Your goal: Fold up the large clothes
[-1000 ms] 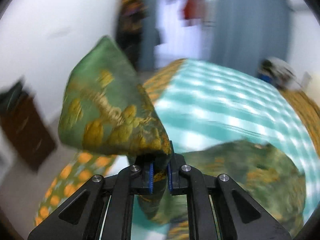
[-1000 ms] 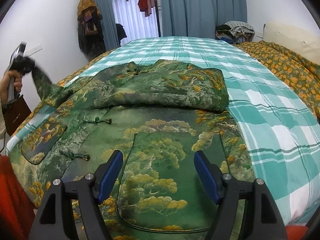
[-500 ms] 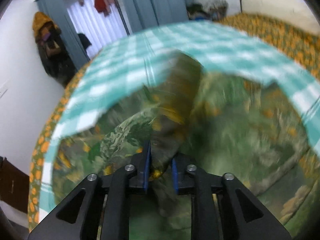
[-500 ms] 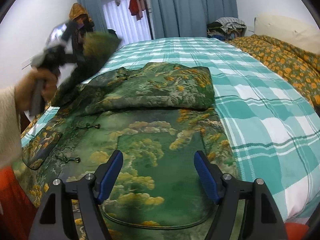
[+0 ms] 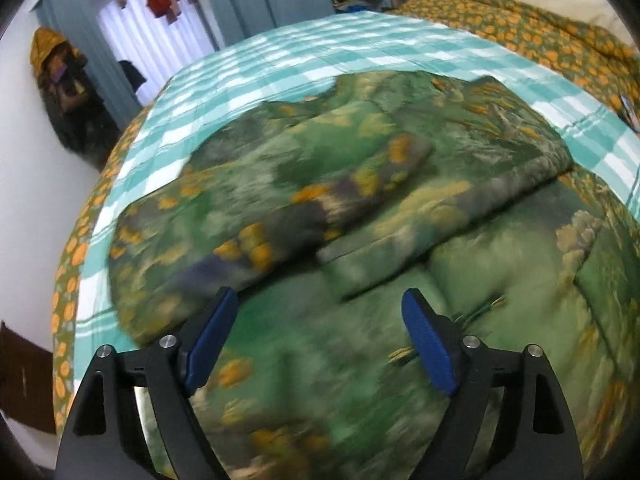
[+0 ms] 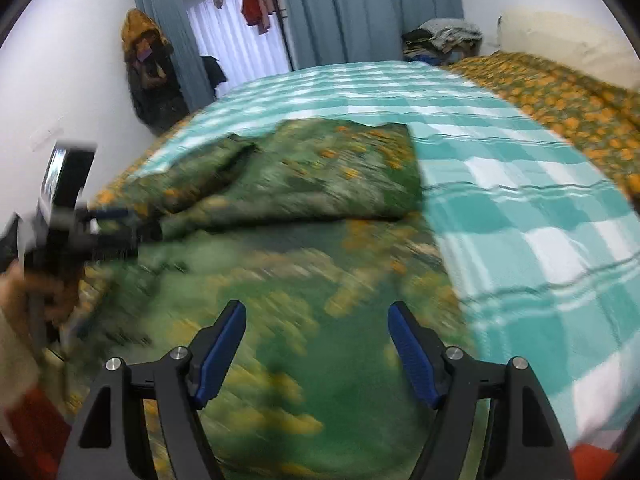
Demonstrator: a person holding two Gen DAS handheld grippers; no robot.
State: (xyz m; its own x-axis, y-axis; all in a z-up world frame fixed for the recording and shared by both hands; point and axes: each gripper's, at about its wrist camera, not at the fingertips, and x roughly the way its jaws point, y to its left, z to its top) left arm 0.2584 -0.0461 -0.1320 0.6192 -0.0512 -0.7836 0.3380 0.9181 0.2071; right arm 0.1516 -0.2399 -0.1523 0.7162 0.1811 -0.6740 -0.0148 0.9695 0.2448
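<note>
A large green garment [image 5: 360, 208] with gold tree patterns lies spread on the bed, its top part folded down. A sleeve [image 5: 320, 204] now rests across that folded part. My left gripper [image 5: 320, 332] hovers just above the cloth, its jaws opening wide, nothing between them. In the right wrist view the same garment [image 6: 304, 184] fills the near bed, and my right gripper [image 6: 316, 340] stands open over its lower half, holding nothing. The left gripper [image 6: 100, 220] shows there at the left edge, held by a hand [image 6: 24, 296].
The bed carries a teal checked sheet [image 6: 500, 184] and an orange flowered blanket [image 6: 560, 96] at the far right. A pile of clothes [image 6: 444, 38] sits beyond the bed, by blue curtains. Coats [image 6: 148, 72] hang on the left wall.
The left gripper swung the sleeve from off the bed's left side over onto the folded garment, then let it go and opened. The right gripper shifted slightly and stayed open.
</note>
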